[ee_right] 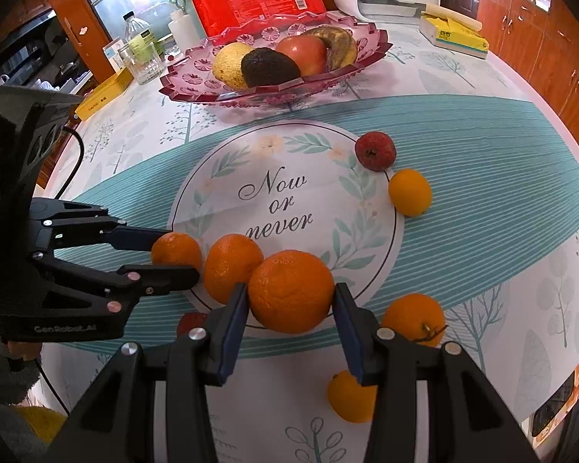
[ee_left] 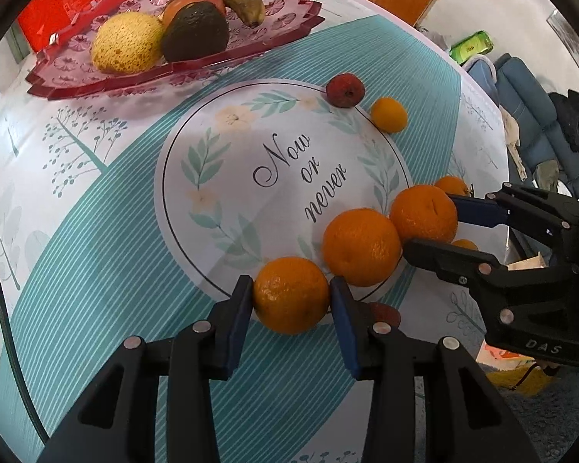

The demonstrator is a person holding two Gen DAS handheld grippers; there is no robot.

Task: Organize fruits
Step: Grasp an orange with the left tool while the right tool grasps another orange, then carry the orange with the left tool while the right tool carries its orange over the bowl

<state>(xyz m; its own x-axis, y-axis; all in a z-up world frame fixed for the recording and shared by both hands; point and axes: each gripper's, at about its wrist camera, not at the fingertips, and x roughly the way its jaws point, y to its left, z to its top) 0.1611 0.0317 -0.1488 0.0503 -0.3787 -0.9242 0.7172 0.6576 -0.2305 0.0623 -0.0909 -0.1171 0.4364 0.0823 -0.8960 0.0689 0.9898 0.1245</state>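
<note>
My left gripper (ee_left: 291, 295) is shut on an orange (ee_left: 290, 294) that rests on the tablecloth; it also shows in the right wrist view (ee_right: 175, 250). My right gripper (ee_right: 291, 295) is shut on another orange (ee_right: 290, 291), seen in the left wrist view (ee_left: 424, 214). A third orange (ee_left: 361, 246) lies between them, touching both. A pink glass fruit tray (ee_right: 197, 77) at the back holds a banana (ee_right: 339, 44), an avocado (ee_right: 269, 66), an apple and a yellow fruit.
A red lychee-like fruit (ee_right: 375, 151) and a small yellow-orange fruit (ee_right: 410, 191) lie to the right of the printed circle. Two more oranges (ee_right: 413, 318) lie near my right fingers. A red package, bottles and boxes stand behind the tray.
</note>
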